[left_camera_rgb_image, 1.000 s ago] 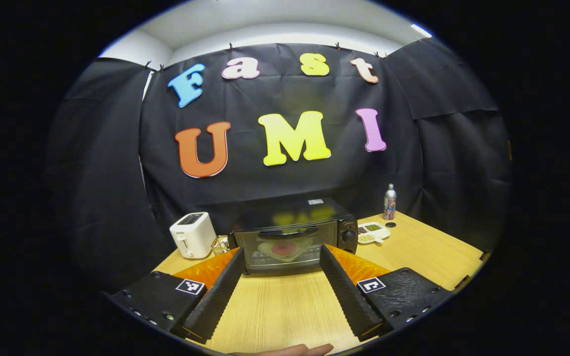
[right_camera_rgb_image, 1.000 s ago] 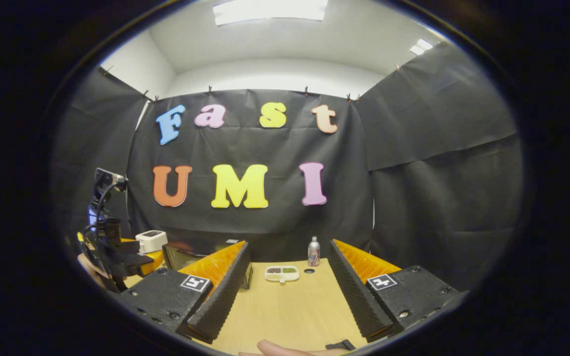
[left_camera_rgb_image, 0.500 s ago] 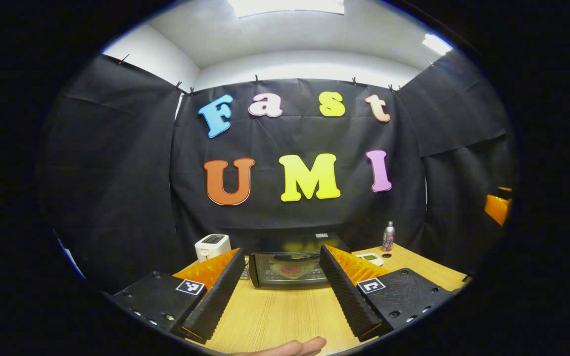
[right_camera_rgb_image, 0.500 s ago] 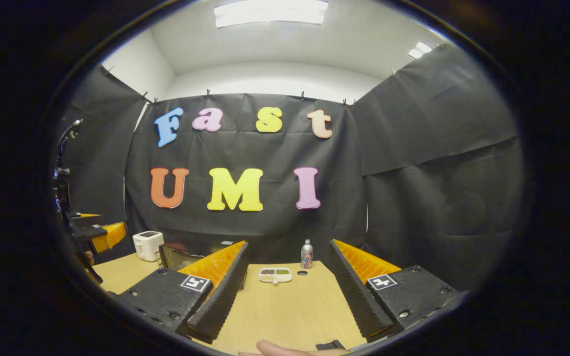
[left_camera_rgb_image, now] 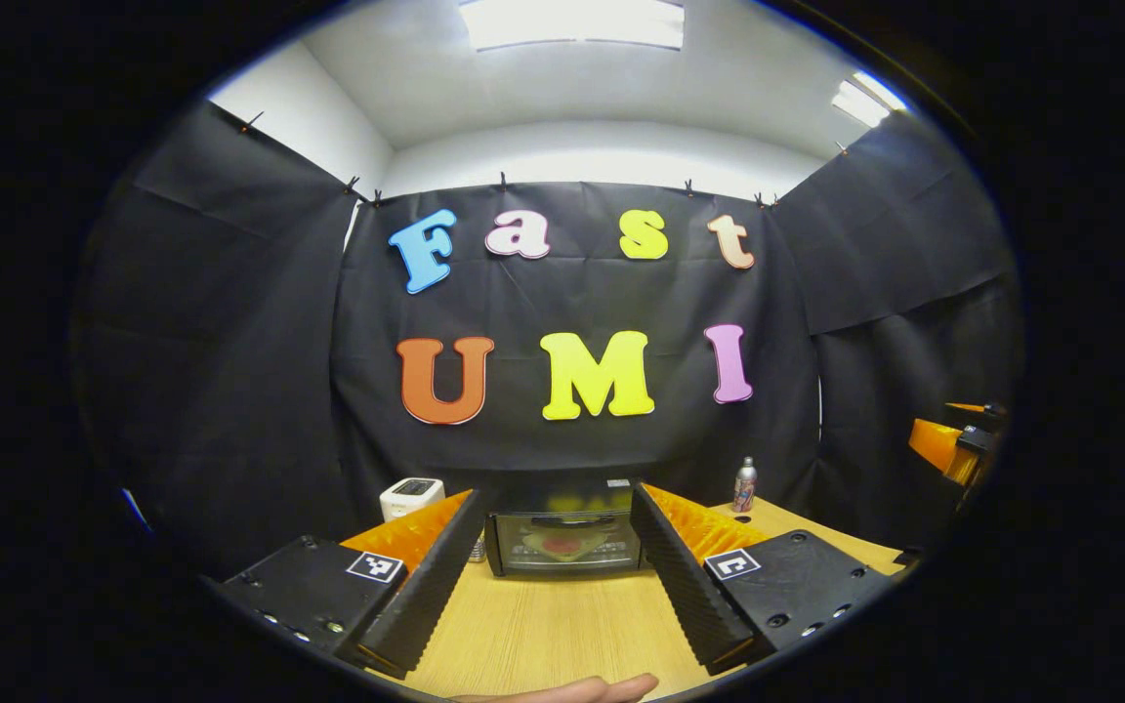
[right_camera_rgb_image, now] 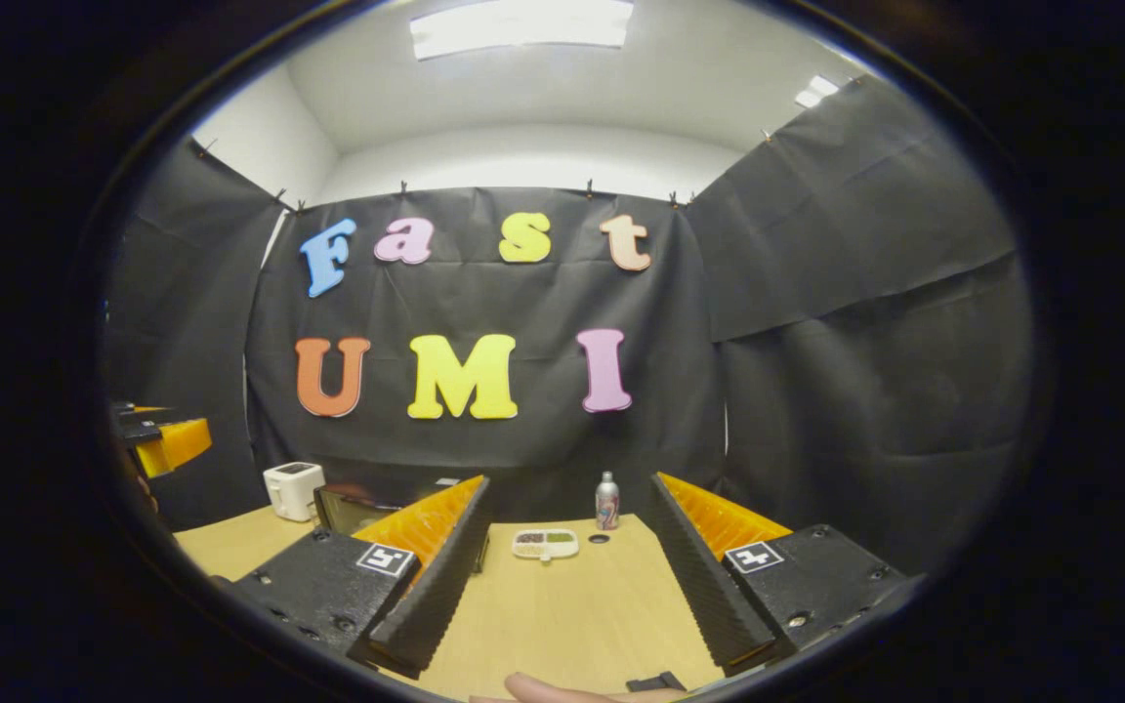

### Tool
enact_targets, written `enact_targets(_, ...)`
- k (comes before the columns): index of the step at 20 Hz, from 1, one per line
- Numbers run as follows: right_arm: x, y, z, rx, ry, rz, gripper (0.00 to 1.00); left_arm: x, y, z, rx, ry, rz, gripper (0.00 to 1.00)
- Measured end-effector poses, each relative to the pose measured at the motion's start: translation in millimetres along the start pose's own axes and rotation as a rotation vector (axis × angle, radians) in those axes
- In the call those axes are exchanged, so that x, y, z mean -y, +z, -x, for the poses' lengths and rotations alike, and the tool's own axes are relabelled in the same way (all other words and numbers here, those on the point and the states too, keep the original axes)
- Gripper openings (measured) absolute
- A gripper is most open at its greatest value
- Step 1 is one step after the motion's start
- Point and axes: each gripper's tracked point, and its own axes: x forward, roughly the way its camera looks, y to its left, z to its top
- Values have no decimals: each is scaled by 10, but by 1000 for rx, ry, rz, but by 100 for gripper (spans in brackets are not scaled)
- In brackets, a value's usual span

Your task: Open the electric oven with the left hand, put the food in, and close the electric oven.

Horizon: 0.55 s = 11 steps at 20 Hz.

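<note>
A: State of the left hand-held gripper (left_camera_rgb_image: 555,527)?

B: Fingers spread wide, grasping nothing, held above the table (left_camera_rgb_image: 553,635). The oven (left_camera_rgb_image: 562,532) stands at the far edge, framed between the fingers and well apart from them. Its door is shut; something red and pale shows behind the glass.

A: Neighbours of the oven?

B: A white toaster (left_camera_rgb_image: 410,497) to its left, a small metal bottle (left_camera_rgb_image: 744,484) to its right near the cloth wall. Bare table lies between the gripper and the door.

A: The right hand-held gripper (right_camera_rgb_image: 567,532)?

B: Also released, fingers wide, nothing between them. Ahead of it a white dish (right_camera_rgb_image: 545,543) with divided portions lies on the table, the bottle (right_camera_rgb_image: 606,500) just behind it beside a small dark disc (right_camera_rgb_image: 599,537). The oven (right_camera_rgb_image: 357,506) is partly hidden behind its left finger, the toaster (right_camera_rgb_image: 292,489) beyond.

A: Anything else?

B: A fingertip (right_camera_rgb_image: 562,691) shows at the bottom edge of the right gripper view.
</note>
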Motion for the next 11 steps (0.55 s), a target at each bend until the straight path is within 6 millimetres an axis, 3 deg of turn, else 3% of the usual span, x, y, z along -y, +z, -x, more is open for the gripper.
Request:
enact_targets(7, 48, -53, -24, -11, -3, -13, 96, 10, -57, 10, -7, -2, 4, 96)
enact_targets(8, 51, -61, -18, -10, -1, -15, 100, 15, -58, 12, -6, -1, -3, 96)
enact_targets(11, 42, -47, -2, 0, 6, -19, 96, -10, -33, 28, 7, 10, -3, 96)
